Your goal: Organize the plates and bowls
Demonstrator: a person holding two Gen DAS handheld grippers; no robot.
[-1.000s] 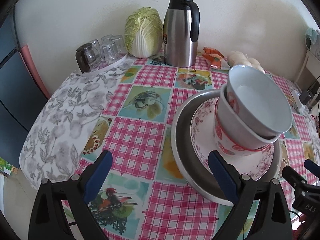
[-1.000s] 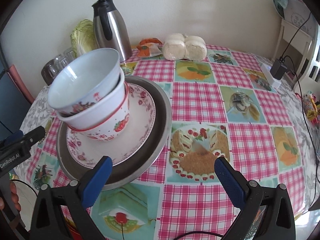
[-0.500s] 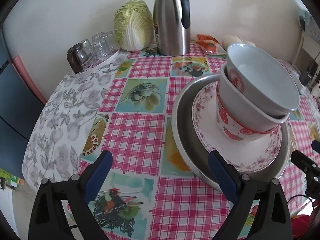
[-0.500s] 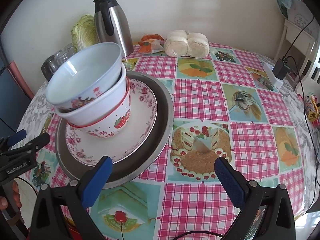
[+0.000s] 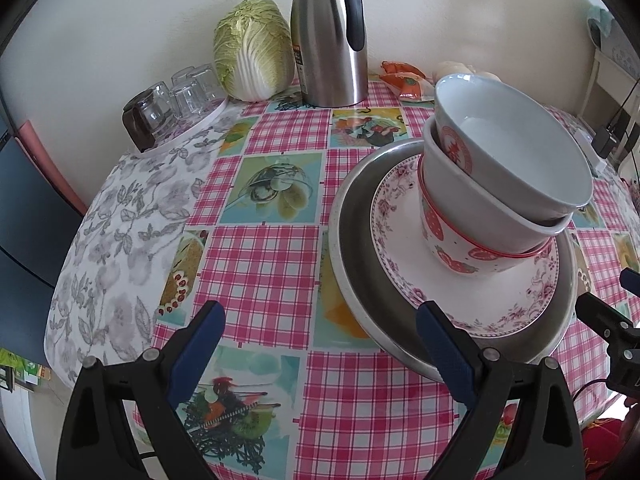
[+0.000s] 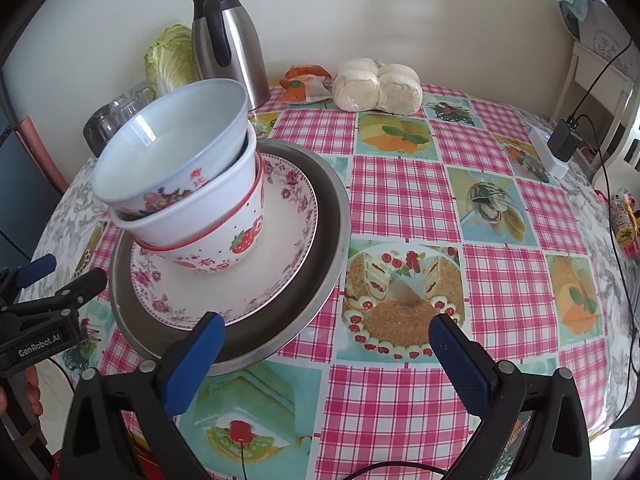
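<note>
1. You can read "GenRobot.AI" in white on the left gripper (image 6: 52,276), at the right wrist view's left edge.
2. Red characters on the top bowl (image 6: 172,152) are not legible.

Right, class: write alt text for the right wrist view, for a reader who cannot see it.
Three nested bowls tilt on a floral plate inside a metal pan, on a pink checked tablecloth. The open right gripper frames the foreground, and the left gripper shows at the left edge. A steel carafe, cabbage and wrapped buns stand by the wall.
</note>
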